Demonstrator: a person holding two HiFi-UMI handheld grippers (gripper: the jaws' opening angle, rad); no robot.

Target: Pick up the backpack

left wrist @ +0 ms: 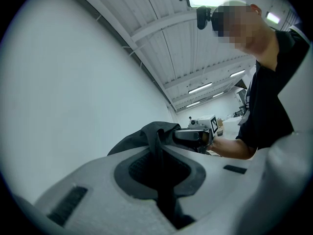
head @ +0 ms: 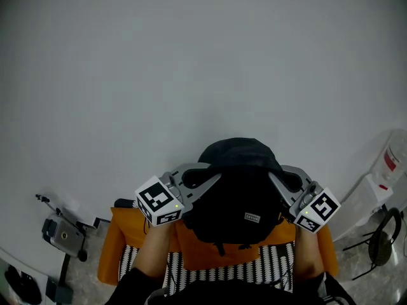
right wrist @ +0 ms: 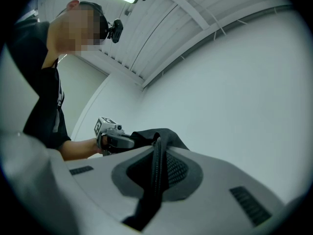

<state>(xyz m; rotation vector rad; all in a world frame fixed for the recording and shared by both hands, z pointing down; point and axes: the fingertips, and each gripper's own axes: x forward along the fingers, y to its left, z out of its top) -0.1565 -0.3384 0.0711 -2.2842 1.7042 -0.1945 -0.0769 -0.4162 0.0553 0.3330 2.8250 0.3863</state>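
In the head view the black backpack (head: 238, 192) hangs in the air between my two grippers, in front of a white wall. My left gripper (head: 212, 176) holds it on the left side and my right gripper (head: 275, 178) on the right side. In the left gripper view the left gripper (left wrist: 161, 153) is shut on a black strap (left wrist: 165, 190), with the backpack's top (left wrist: 142, 133) just beyond. In the right gripper view the right gripper (right wrist: 157, 155) is shut on a ribbed black strap (right wrist: 155, 180) that leads to the backpack (right wrist: 164, 133).
Below the backpack are an orange seat (head: 114, 250) and black-and-white striped fabric (head: 216, 273). A small device on a stand (head: 62, 234) sits on the floor at lower left. A white appliance (head: 388, 170) and a dark stand (head: 381, 243) are at right.
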